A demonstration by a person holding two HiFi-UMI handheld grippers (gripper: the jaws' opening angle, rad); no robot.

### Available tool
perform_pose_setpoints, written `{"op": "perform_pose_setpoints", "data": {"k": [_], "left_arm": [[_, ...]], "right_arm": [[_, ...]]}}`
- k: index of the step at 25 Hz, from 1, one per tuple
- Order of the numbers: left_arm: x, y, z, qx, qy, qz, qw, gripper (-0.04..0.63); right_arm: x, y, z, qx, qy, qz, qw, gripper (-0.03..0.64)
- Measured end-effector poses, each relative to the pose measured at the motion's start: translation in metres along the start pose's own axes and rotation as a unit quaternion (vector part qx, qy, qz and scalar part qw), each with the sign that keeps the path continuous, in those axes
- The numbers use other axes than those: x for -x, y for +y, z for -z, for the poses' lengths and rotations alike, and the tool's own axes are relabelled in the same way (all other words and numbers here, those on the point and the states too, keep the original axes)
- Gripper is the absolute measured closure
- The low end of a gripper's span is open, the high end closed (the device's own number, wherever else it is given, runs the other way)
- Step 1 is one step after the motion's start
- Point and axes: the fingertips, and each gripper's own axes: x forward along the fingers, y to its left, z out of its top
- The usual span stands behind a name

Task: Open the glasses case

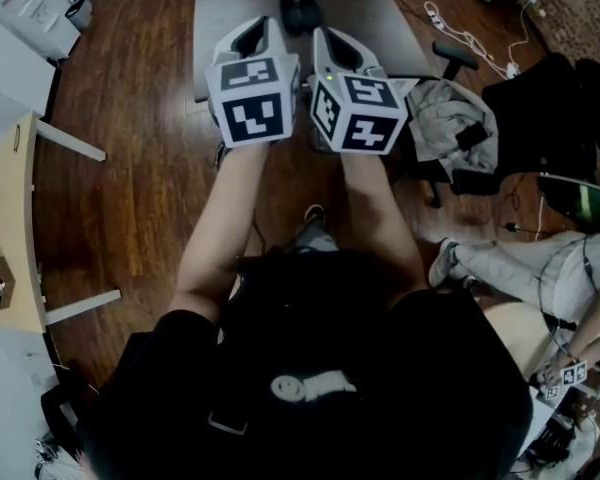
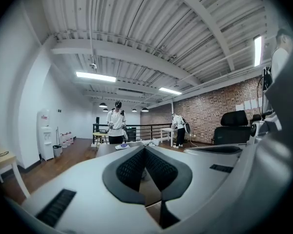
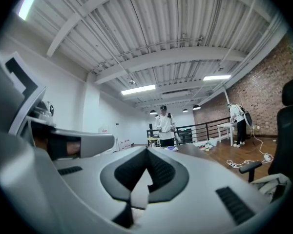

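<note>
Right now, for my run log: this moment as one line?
left gripper: shut, empty | right gripper: shut, empty | case: on table, not held

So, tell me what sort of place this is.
Likely a loft-style office or lab: a brick wall, a ribbed ceiling with strip lights, and a black office chair.

Grey table (image 1: 380, 8) ahead, draped chair (image 1: 454, 56) right, open floor (image 1: 130, 198) left
</note>
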Motion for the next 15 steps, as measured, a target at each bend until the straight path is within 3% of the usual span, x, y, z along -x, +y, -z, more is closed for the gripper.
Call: {"op": "perform_pose_setpoints", "data": {"k": [5,9,15], "left_arm": [[0.049,-0.005,-0.001,0.014,-0.009,0.014,0.9998,0.594],[0.071,-0.016,0.001,0.016,-0.003,0.024,0.9996,0.594],[0.089,-0.038,0.005,0.044,0.009,0.029,0.9986,0.594]], "right_arm": [[0.038,0.030,-0.007,0.008,-0.004,0.006,1.000,0.617],[0.067,0.033,-0.010,0.028,-0.003,0.037,0.999,0.617],[0.100,0.031,-0.005,0.017,0.010,0.033,0.999,0.617]]}}
